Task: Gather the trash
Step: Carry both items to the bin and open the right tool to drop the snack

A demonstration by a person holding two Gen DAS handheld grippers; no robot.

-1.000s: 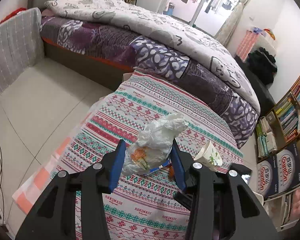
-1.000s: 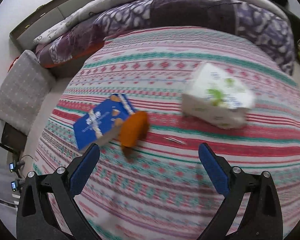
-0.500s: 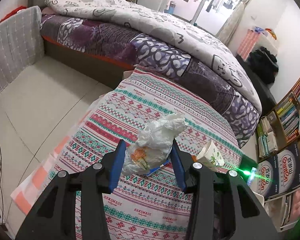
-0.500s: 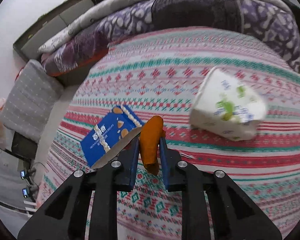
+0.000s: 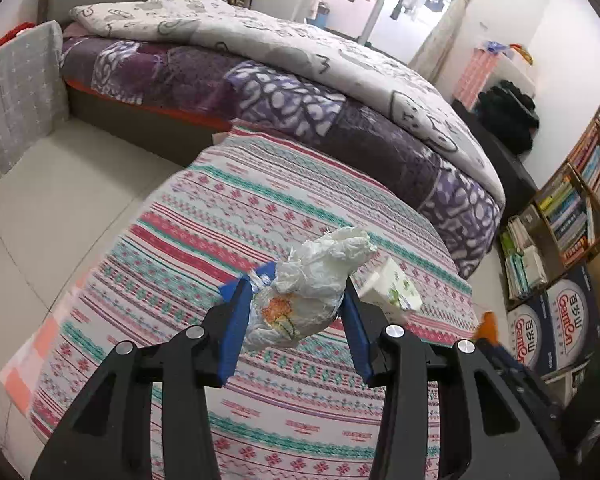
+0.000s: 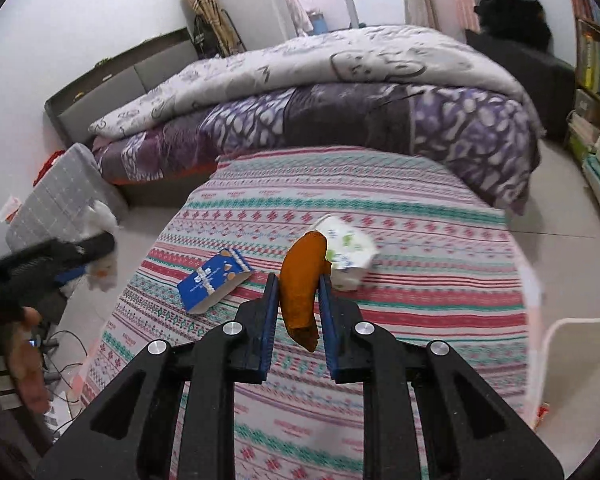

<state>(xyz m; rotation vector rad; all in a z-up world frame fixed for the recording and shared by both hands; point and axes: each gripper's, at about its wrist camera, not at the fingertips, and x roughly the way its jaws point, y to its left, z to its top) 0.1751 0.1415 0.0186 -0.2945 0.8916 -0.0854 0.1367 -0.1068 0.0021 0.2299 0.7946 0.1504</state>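
My left gripper (image 5: 294, 312) is shut on a crumpled white plastic bag (image 5: 308, 284) and holds it above the patterned tablecloth (image 5: 228, 216). My right gripper (image 6: 298, 300) is shut on an orange peel (image 6: 302, 280), lifted off the cloth. A paper cup (image 6: 346, 254) lies on its side just behind the peel; it also shows in the left wrist view (image 5: 392, 290). A blue snack box (image 6: 212, 280) lies left of the peel, and its corner (image 5: 266, 270) peeks from behind the bag. The peel tip (image 5: 486, 324) shows at the right in the left wrist view.
A bed with a purple and grey quilt (image 6: 340, 92) lies behind the table. A white bin rim (image 6: 580, 344) stands at the right. Bookshelves (image 5: 572, 216) and boxes (image 5: 552, 320) stand at the right. A grey padded stool (image 5: 16, 92) stands on the tiled floor at the left.
My right gripper closed on the orange peel and lifted it up off the cloth. My left gripper kept hold of the plastic bag and shifted a little.
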